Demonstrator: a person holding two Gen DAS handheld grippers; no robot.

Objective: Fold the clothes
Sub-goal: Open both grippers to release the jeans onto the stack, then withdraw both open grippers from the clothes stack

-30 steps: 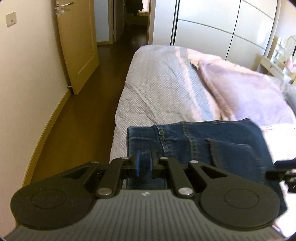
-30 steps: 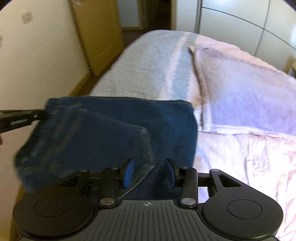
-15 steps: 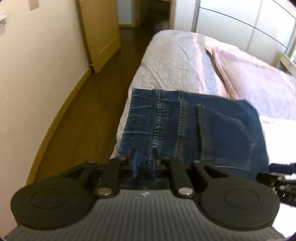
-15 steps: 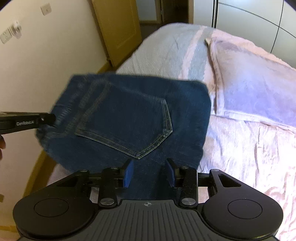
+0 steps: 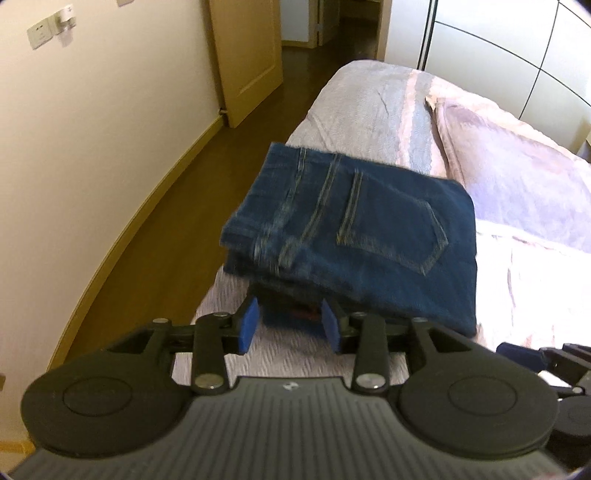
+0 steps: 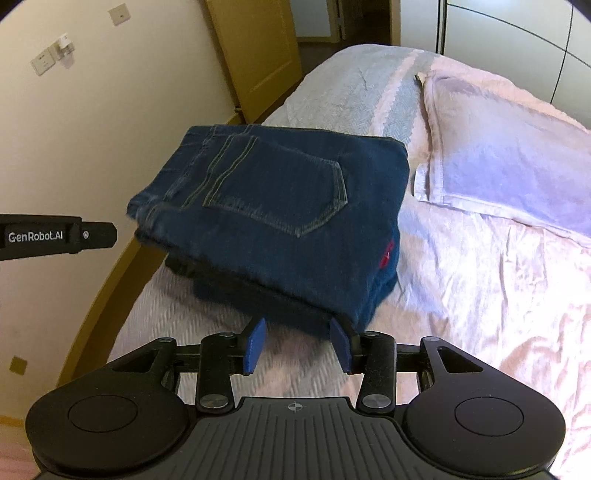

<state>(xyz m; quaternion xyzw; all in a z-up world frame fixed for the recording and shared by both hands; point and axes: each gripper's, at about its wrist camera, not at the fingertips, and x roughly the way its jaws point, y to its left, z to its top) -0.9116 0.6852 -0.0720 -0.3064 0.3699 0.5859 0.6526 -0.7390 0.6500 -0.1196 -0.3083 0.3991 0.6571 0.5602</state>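
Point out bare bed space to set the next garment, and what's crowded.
Free: the pink sheet right of the folded jeans, below the pillow; also the grey bedspread beyond the jeans. Crowded: near edge, where both open grippers, left and right, flank the jeans.

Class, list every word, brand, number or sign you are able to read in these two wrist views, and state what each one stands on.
"GenRobot.AI": white lettering on the black side of the left claw, seen in the right wrist view.
Small red tag on the folded dark blue denim jeans: too small to read.
White wall switch plates: no readable marking.
Nothing else legible.
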